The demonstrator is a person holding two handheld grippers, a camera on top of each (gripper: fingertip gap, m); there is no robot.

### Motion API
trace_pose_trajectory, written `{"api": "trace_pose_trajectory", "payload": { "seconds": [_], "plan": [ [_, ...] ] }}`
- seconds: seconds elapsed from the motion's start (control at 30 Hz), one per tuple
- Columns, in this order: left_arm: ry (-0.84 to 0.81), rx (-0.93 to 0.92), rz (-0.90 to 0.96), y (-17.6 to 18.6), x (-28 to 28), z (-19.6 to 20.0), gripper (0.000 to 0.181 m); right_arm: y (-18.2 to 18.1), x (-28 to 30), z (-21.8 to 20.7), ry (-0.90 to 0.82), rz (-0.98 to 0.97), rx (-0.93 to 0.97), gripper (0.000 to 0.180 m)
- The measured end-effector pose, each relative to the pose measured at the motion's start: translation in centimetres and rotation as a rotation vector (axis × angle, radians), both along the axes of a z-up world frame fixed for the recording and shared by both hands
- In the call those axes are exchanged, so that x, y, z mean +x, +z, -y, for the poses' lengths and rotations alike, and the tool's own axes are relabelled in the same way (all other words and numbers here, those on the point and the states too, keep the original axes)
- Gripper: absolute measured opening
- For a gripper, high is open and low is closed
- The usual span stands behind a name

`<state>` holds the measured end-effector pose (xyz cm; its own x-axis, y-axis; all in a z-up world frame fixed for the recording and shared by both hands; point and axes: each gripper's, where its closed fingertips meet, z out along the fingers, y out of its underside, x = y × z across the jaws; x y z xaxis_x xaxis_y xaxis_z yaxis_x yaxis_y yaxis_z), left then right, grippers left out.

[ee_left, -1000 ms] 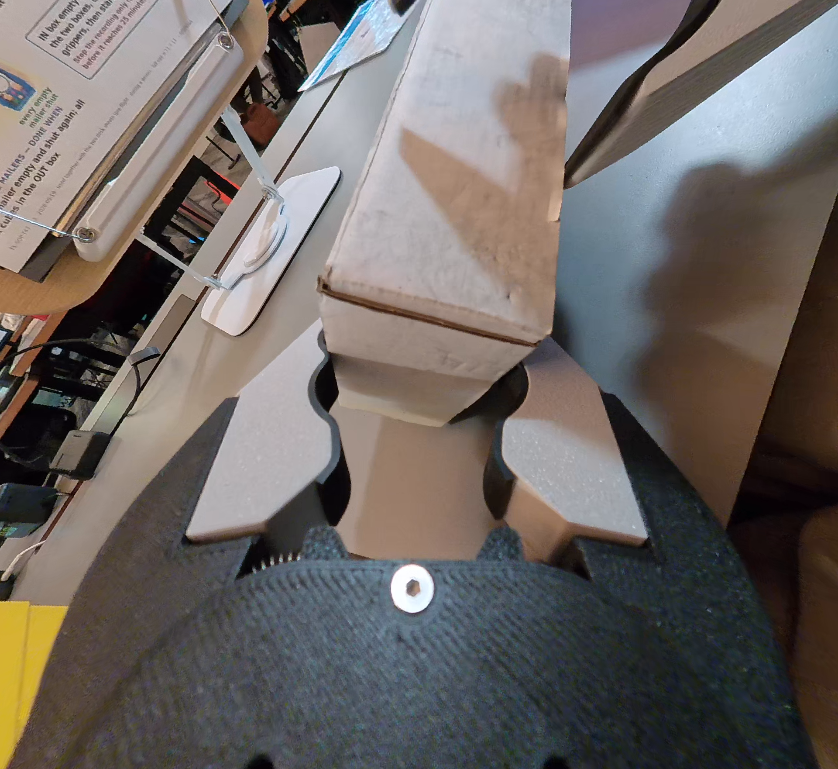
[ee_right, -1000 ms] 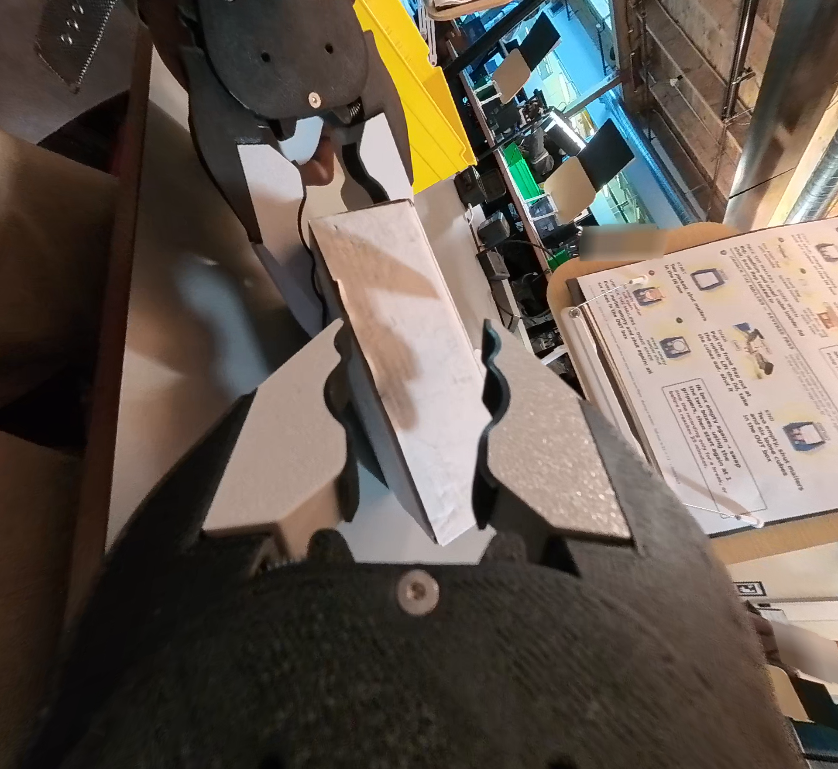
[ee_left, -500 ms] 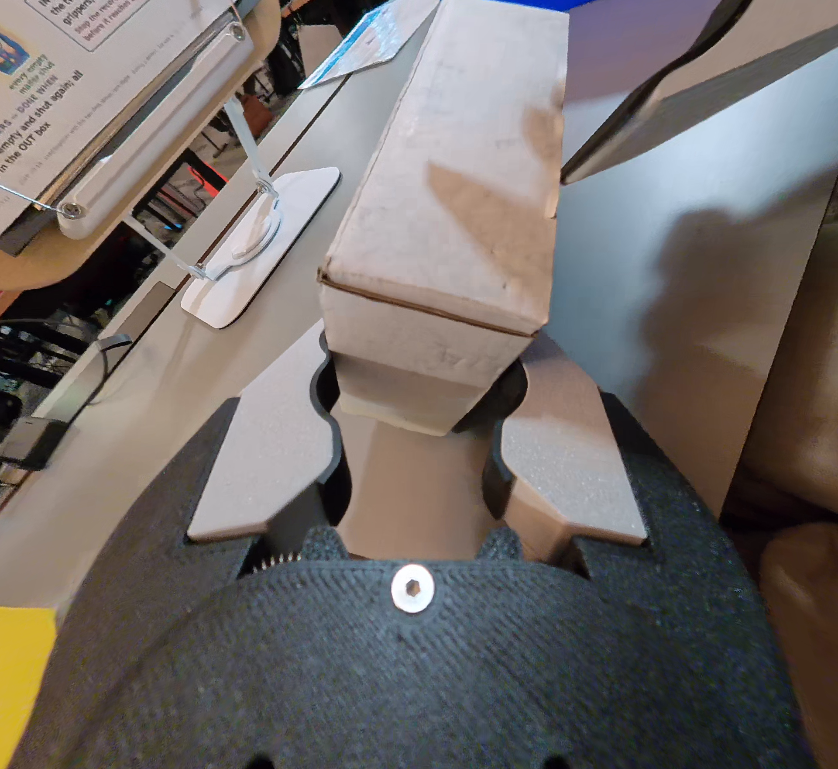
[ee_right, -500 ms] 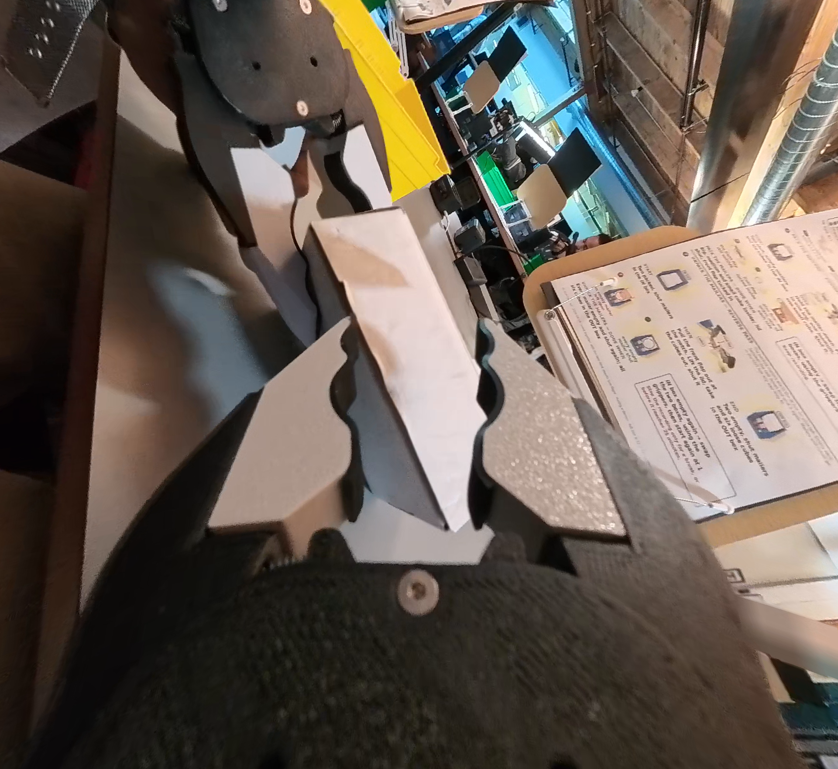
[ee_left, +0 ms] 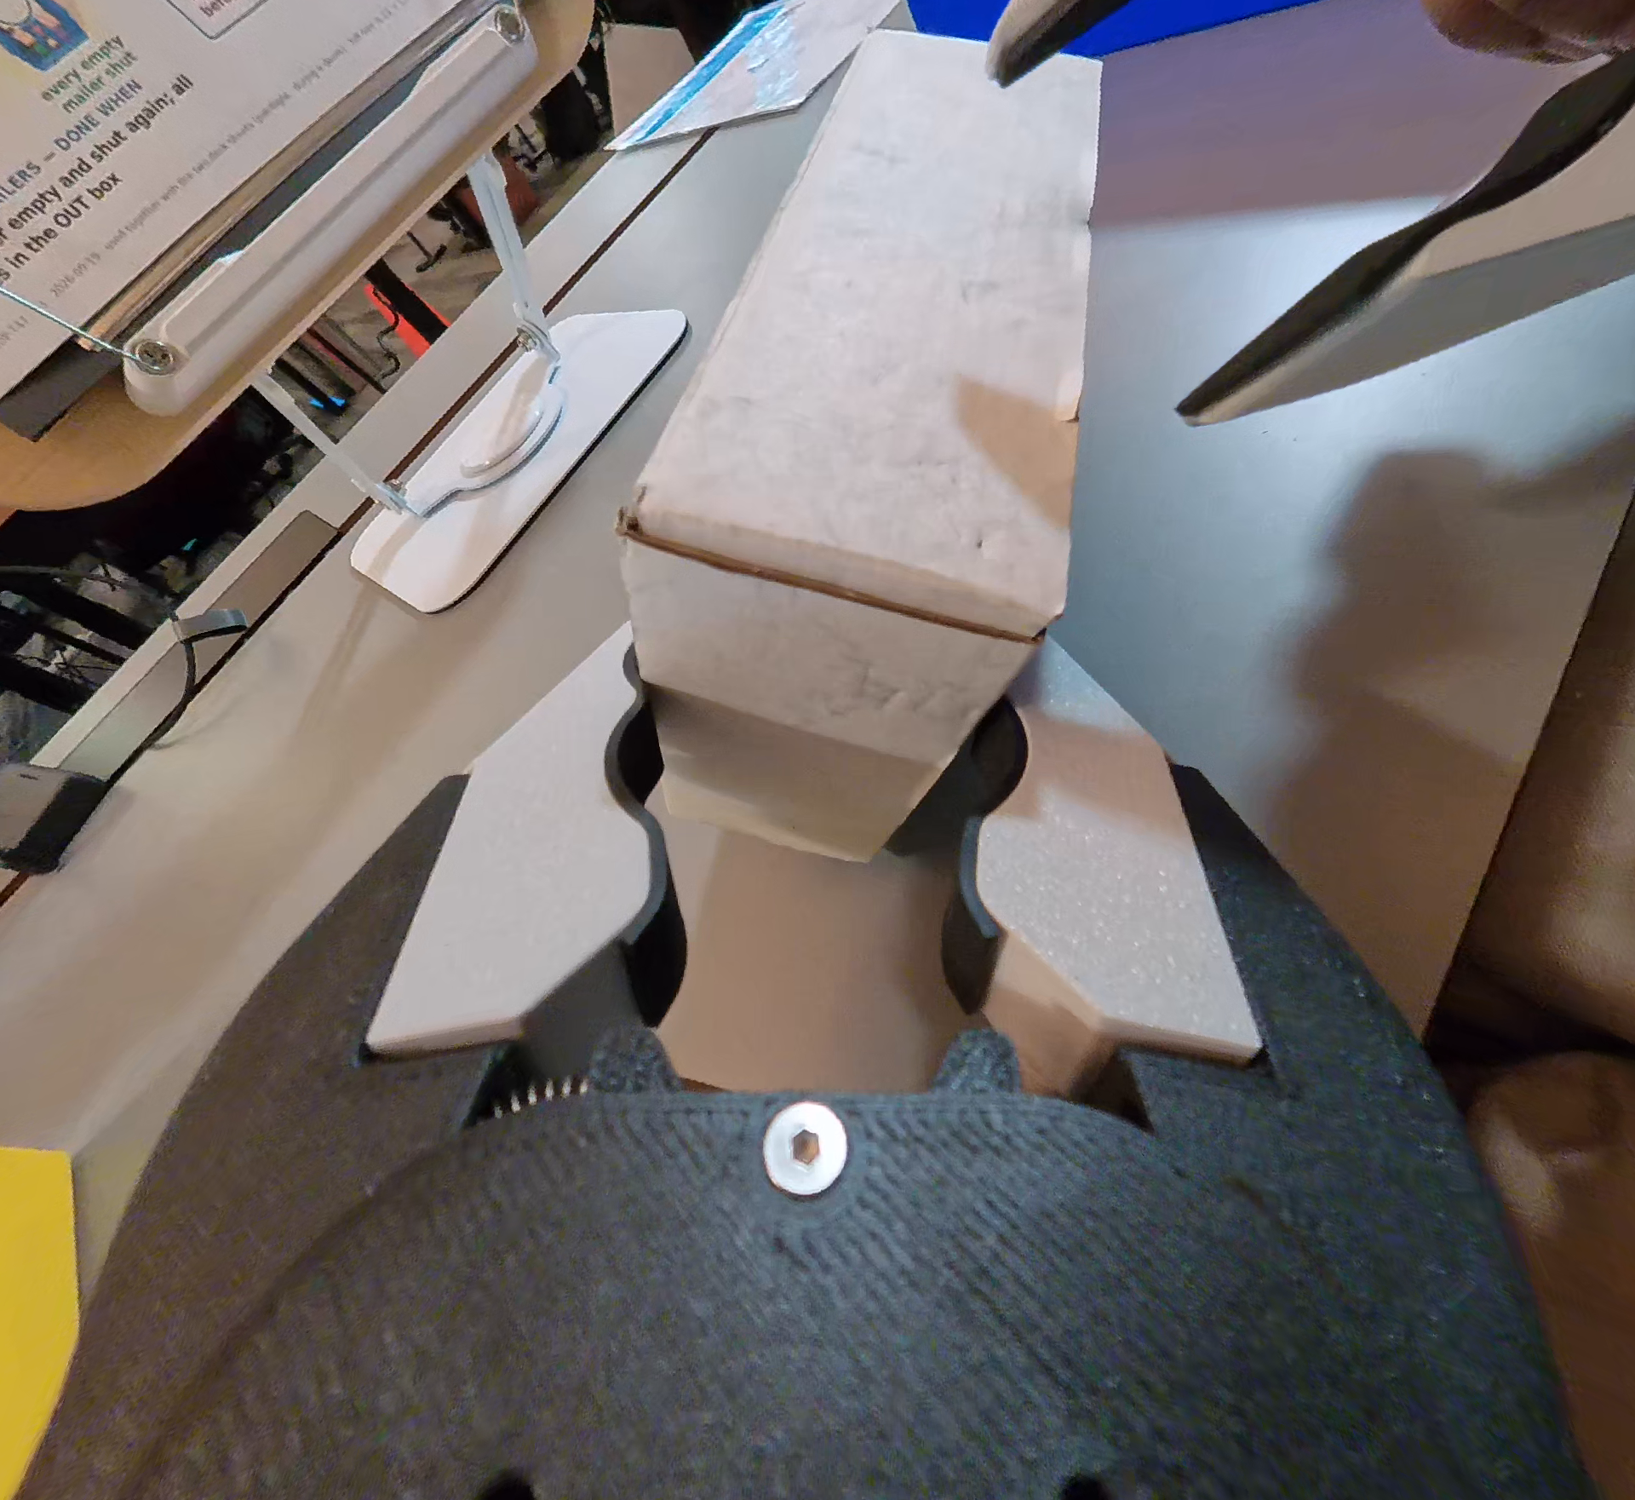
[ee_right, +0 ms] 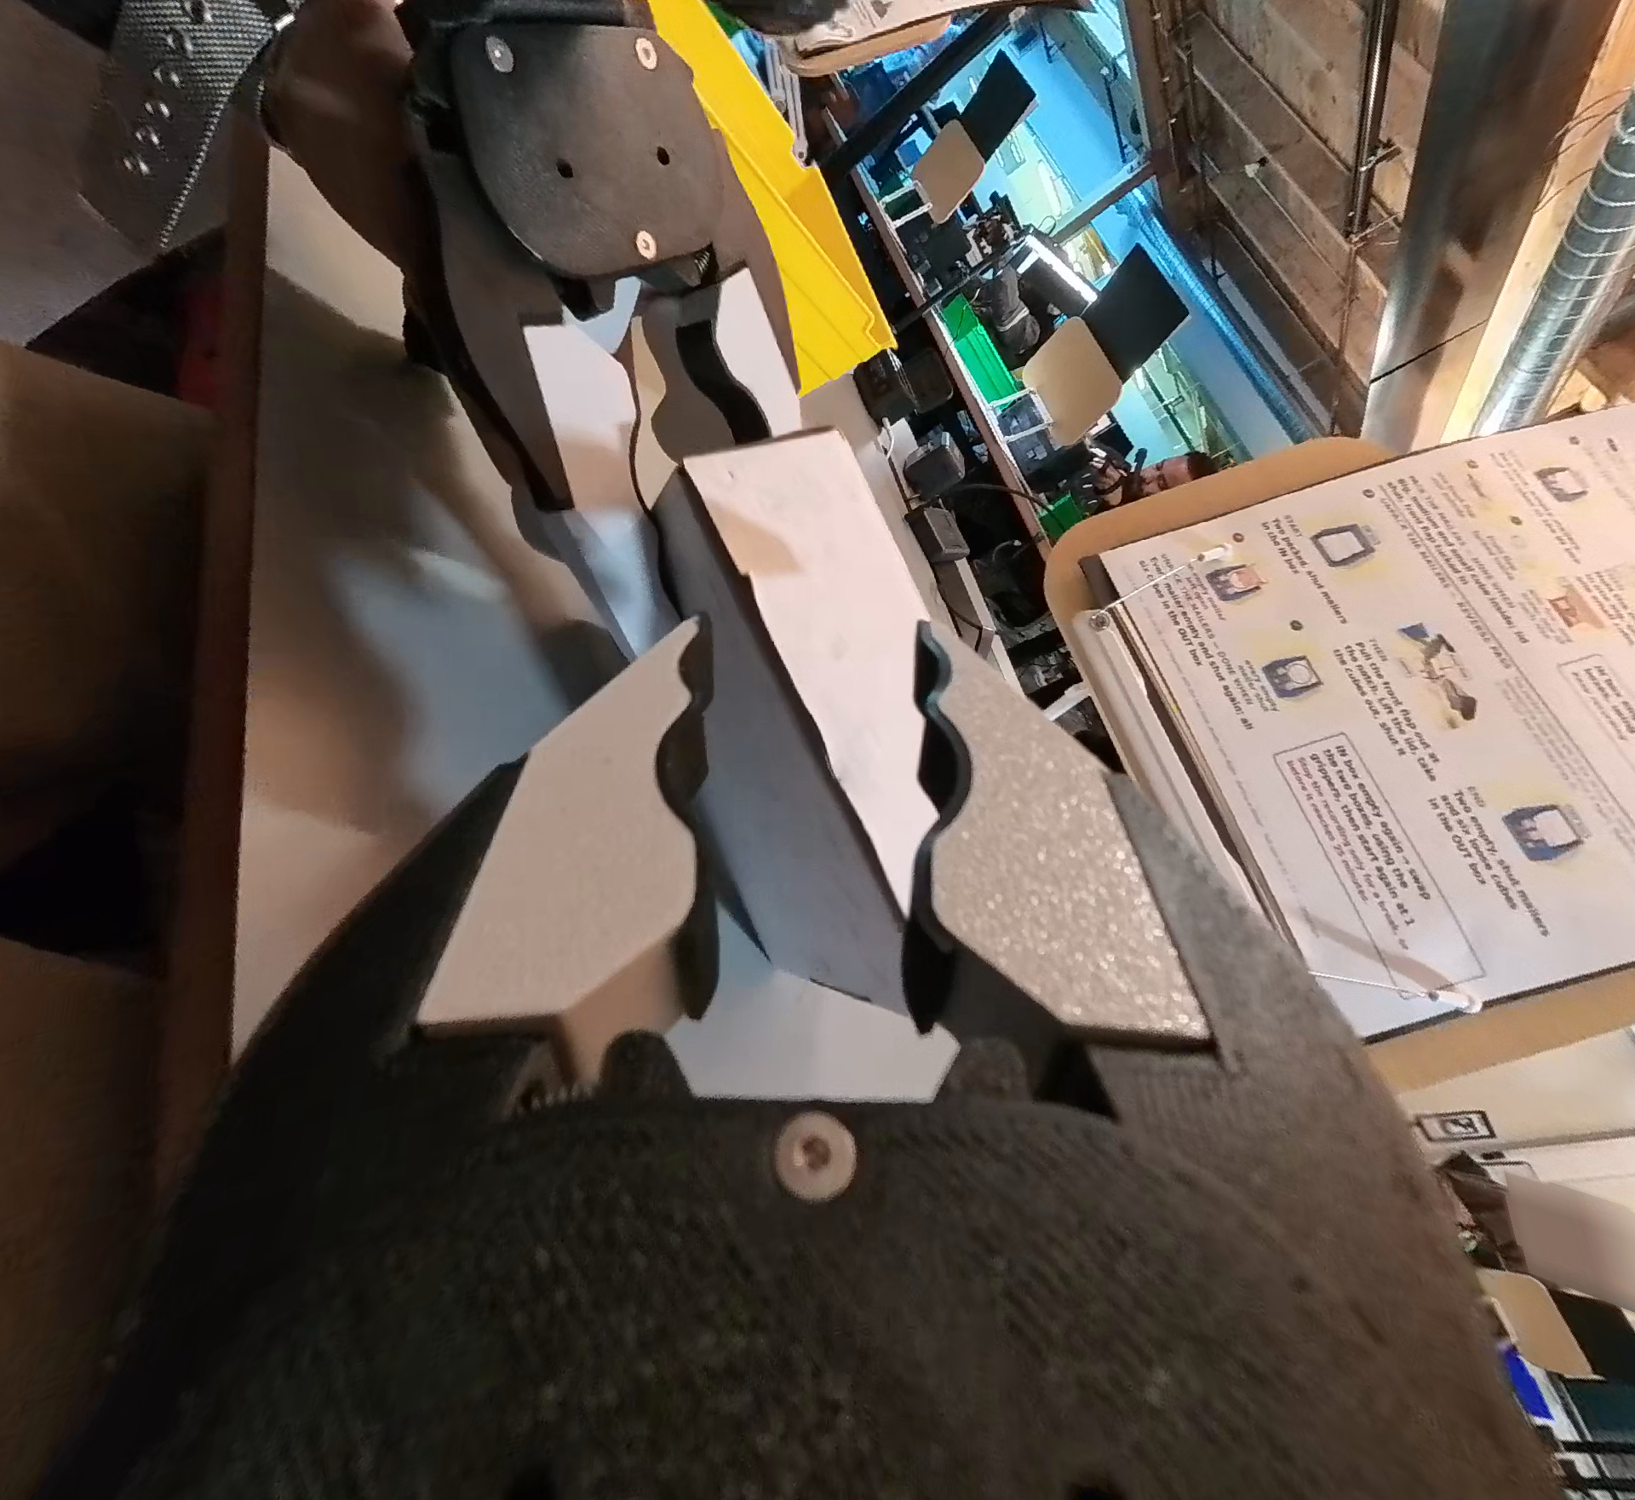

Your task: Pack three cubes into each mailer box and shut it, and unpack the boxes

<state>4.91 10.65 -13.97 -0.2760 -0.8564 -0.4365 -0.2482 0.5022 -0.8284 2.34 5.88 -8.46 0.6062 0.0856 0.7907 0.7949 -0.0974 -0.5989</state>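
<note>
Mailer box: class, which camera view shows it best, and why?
The left wrist view: the mailer box shows its shut lid and near end, clamped by the left gripper. The right wrist view shows it edge-on between the right gripper's fingers.

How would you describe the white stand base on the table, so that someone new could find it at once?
Start at the grey table, where the left gripper grips one end of the closed white mailer box. Just left of that box lies the flat white stand base, apart from it. Thin metal rods rise from it to the instruction board; nothing else nearby is a thin plate.
</note>
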Motion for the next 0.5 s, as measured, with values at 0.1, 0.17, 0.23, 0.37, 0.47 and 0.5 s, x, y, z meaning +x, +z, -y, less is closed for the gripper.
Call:
{"api": "trace_pose_trajectory", "payload": {
  "seconds": [0.1, 0.17, 0.23, 0.37, 0.47, 0.5],
  "plan": [
    [-0.001, 0.013, 0.002, 0.2, 0.0, 0.4, 0.070, 0.2, 0.5, -0.2, -0.035, 0.024, 0.014, 0.042],
    [-0.005, 0.018, 0.000, 0.2, 0.1, 0.7, 0.070, 0.2, 0.7, -0.3, -0.051, 0.044, 0.020, 0.040],
    [-0.002, 0.010, -0.009, 0.2, 0.1, 0.9, 0.069, 0.6, 0.7, -0.2, -0.058, 0.087, 0.043, 0.040],
    [-0.004, 0.027, -0.018, 0.1, 0.1, 1.1, 0.069, 0.9, 0.6, 0.0, -0.072, 0.178, 0.058, 0.040],
    [0.005, 0.031, -0.034, 0.0, 0.2, 1.0, 0.068, 1.2, 0.8, -0.1, -0.102, 0.224, 0.072, 0.042],
    [0.009, 0.030, -0.040, 0.0, 0.2, 1.0, 0.068, 1.3, 0.8, -0.1, -0.110, 0.238, 0.074, 0.042]
  ]
}}
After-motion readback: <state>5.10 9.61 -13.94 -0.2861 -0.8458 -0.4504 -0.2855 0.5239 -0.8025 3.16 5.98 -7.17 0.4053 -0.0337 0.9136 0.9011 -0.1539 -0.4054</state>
